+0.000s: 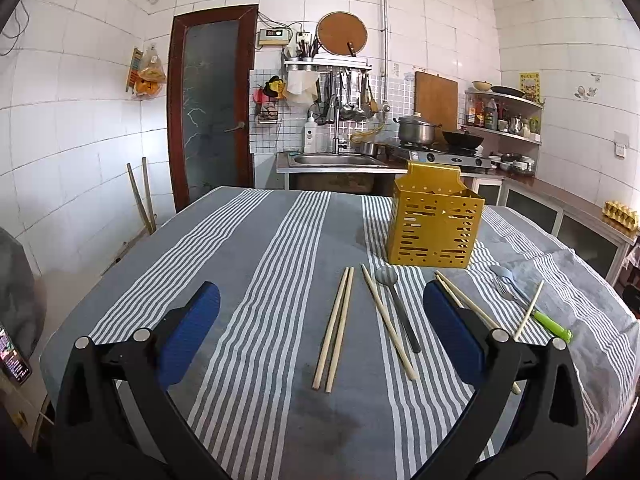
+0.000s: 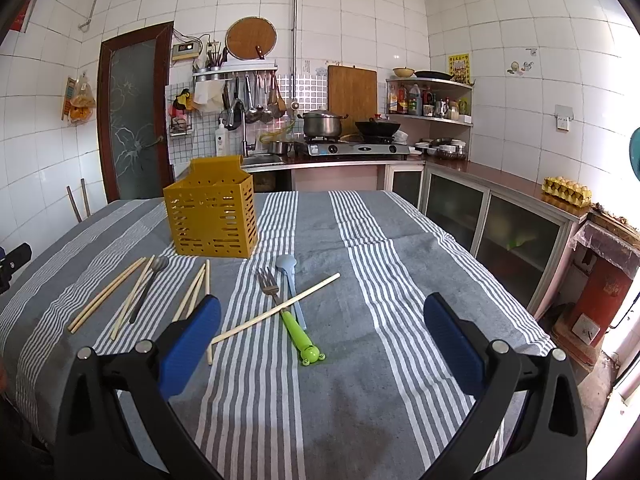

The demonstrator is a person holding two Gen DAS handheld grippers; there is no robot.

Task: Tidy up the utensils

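Left wrist view
Left gripper point(image 1: 320, 328): its blue pads point(image 1: 188, 332) stand wide apart with nothing between them, above the near edge of the tabletop point(image 1: 256, 280).
Chopstick pair point(image 1: 334, 328): two pale sticks lie side by side and nearly touching, straight ahead between the pads, their thick ends toward the near edge. They look light, stiff and smooth, likely to roll or slip apart; a hold across both near the middle seems safest.
Second pair point(image 1: 388, 324): lies just right of the first, angled, touching the dark spoon point(image 1: 396, 304), whose bowl points toward the far edge. The spoon looks thin and rigid; its handle is the part to take.
Yellow holder point(image 1: 434, 224): a perforated box standing upright toward the far edge, right of centre, apparently empty from here, though its inside is mostly hidden.

Right wrist view
Right gripper point(image 2: 322, 334): pads spread wide, empty, above the near edge.
Fork point(image 2: 286, 312): metal tines toward the far edge, chunky green handle with a frog end toward the near edge. The handle looks the least slippery grip.
Single chopstick point(image 2: 276, 309): lies diagonally across the fork, so it probably has to be lifted first.
Pale blue spoon point(image 2: 291, 284): lies just beside the fork, partly under the chopstick; seemingly plastic and light.
More chopsticks point(image 2: 196, 292): partly hidden behind the left pad.
Holder in this view point(image 2: 211, 212): toward the far left corner, well apart from the gripper.
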